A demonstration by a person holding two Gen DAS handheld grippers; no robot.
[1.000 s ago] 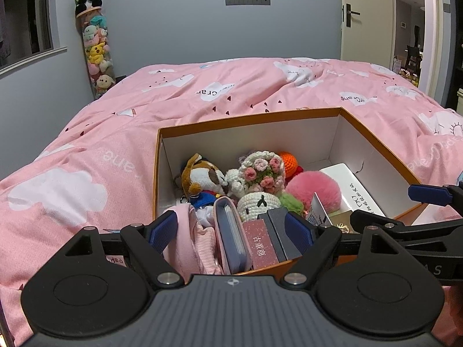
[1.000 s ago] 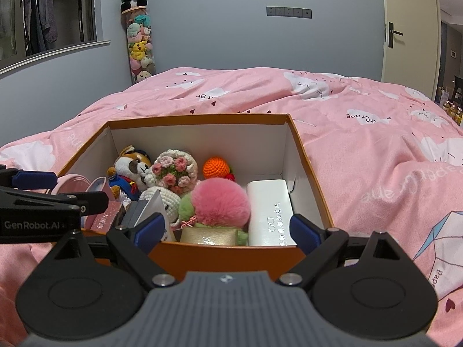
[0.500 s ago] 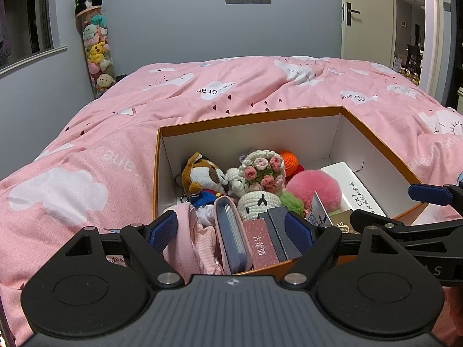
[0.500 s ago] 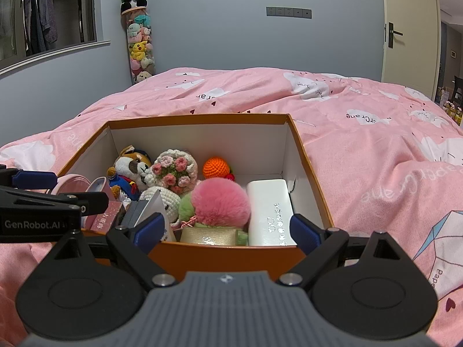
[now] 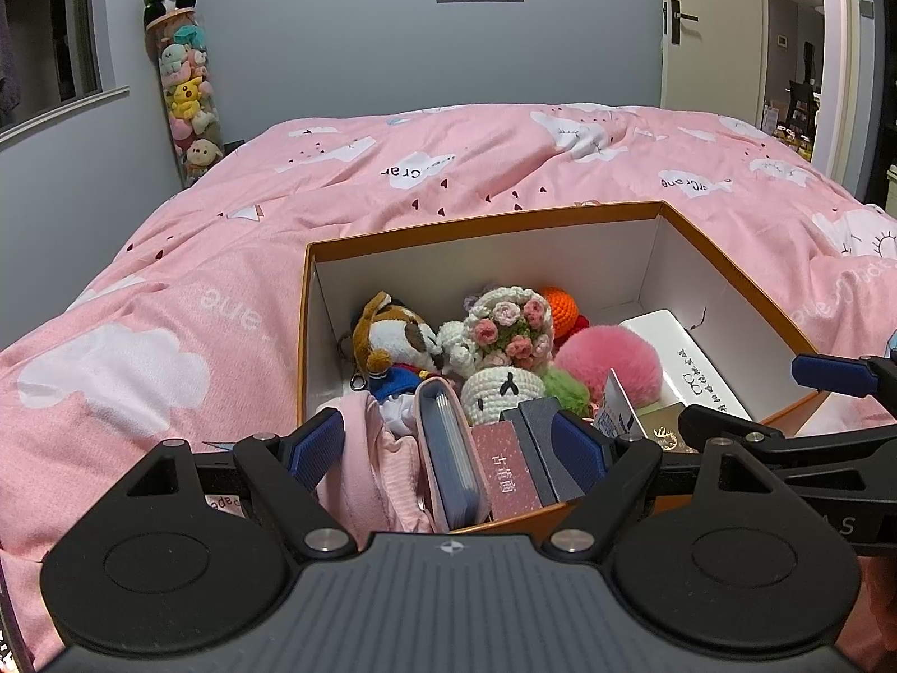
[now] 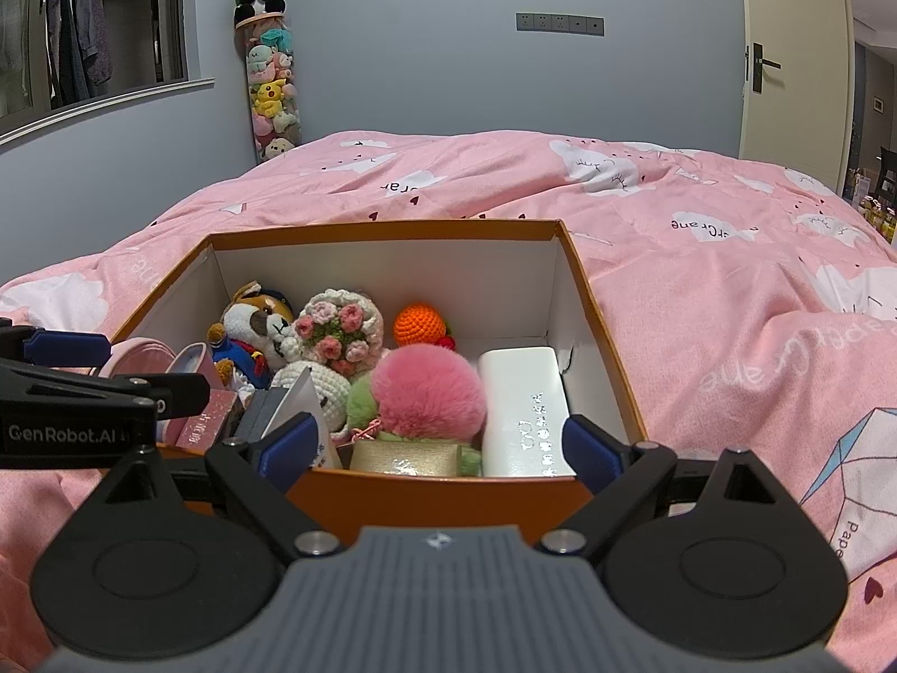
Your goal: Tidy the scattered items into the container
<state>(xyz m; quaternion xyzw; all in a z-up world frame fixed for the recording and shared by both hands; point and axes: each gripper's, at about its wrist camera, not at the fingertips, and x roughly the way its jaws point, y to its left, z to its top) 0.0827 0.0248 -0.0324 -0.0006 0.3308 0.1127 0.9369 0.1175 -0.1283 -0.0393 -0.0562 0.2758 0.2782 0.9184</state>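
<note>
An orange box (image 5: 482,221) (image 6: 387,229) with white inner walls sits on the pink bed. Inside lie a plush dog (image 5: 392,345) (image 6: 252,325), a crochet bouquet (image 5: 510,328) (image 6: 339,331), an orange crochet ball (image 6: 419,325), a pink pompom (image 5: 611,356) (image 6: 426,392), a white case (image 6: 524,412), a gold packet (image 6: 412,457), a blue card holder (image 5: 448,448) and a dark red box (image 5: 510,476). My left gripper (image 5: 448,446) stands open over the box's near left corner, holding nothing. My right gripper (image 6: 440,443) is open at the near wall, also holding nothing.
The pink bedspread (image 6: 701,258) spreads around the box on all sides. A tall clear tube of plush toys (image 6: 269,95) stands against the grey wall at the back left. A door (image 6: 796,50) is at the back right.
</note>
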